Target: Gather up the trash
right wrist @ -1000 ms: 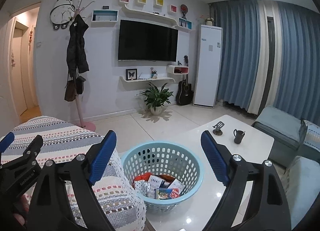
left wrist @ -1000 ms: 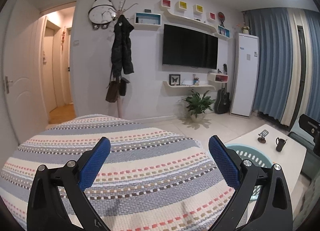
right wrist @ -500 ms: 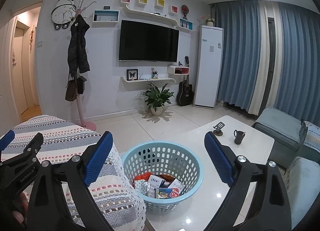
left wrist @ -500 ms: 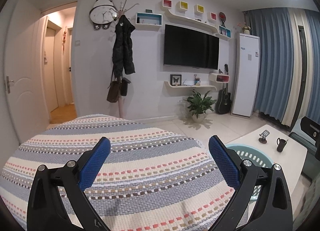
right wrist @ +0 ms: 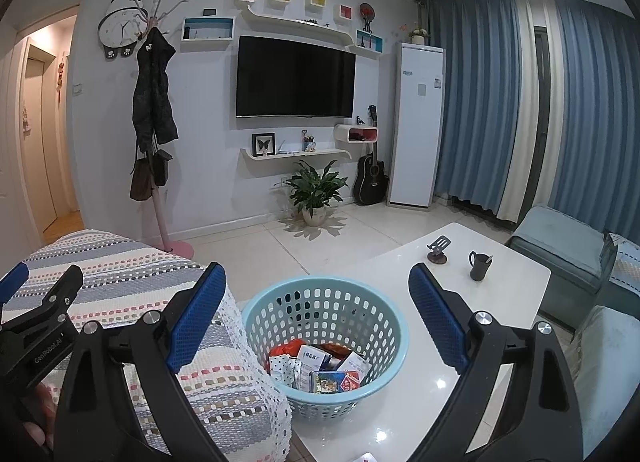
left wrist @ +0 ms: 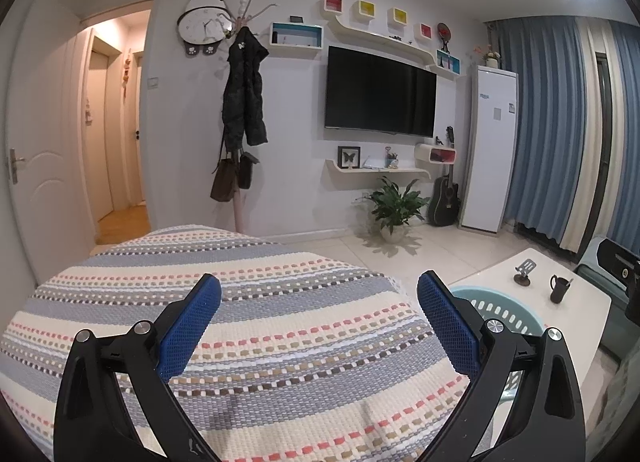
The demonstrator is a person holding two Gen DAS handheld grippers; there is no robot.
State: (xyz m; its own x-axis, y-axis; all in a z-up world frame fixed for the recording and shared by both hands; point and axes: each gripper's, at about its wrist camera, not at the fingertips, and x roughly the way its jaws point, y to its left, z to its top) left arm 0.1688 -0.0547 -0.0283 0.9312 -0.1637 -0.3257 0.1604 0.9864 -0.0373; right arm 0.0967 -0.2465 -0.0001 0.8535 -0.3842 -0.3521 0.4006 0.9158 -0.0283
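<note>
A light blue perforated basket point(right wrist: 372, 322) stands on the white coffee table point(right wrist: 512, 290), holding several wrappers and small packets point(right wrist: 320, 366). My right gripper point(right wrist: 316, 286) is open and empty, held above and just short of the basket. My left gripper point(left wrist: 318, 296) is open and empty over the striped woven cover point(left wrist: 280, 342); the basket's rim point(left wrist: 508, 310) shows past its right finger. The left gripper's body also shows at the left edge of the right wrist view point(right wrist: 40, 318).
A black mug point(right wrist: 479, 265) and a small phone stand point(right wrist: 438, 250) sit on the far part of the table. A grey-blue sofa point(right wrist: 560, 246) is at the right. A potted plant point(right wrist: 316, 190), guitar, coat rack and TV line the far wall.
The right gripper's jaws have opened a little wider. Both views have shifted only slightly; the basket and its contents have not moved.
</note>
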